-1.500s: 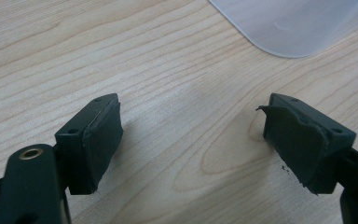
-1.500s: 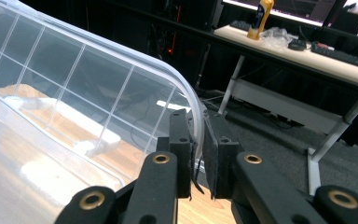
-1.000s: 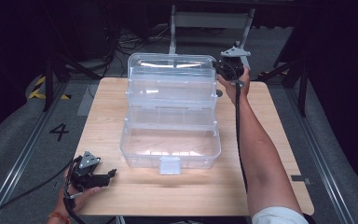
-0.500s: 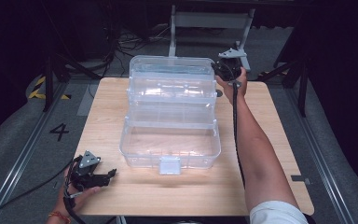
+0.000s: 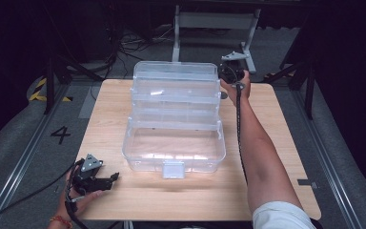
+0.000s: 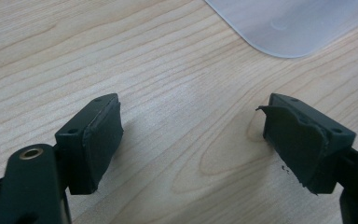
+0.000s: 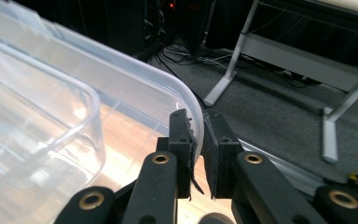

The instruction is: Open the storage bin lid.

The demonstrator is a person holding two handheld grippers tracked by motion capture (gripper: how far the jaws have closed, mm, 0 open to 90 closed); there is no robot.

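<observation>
At the far corner, your right hand-held gripper [image 5: 228, 76] pinching the clear box's lid [image 7: 121, 88], lowered slightly since before, left hand-held gripper [image 5: 106, 179] spread, unmoved on the tabletop [image 5: 267, 124].

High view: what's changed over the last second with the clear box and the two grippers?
The right gripper, jaws shut on the rim of the clear plastic lid, has sunk slightly, and the lid has tipped down with it. The left gripper stayed put at the near left of the table, jaws open and holding nothing.
</observation>
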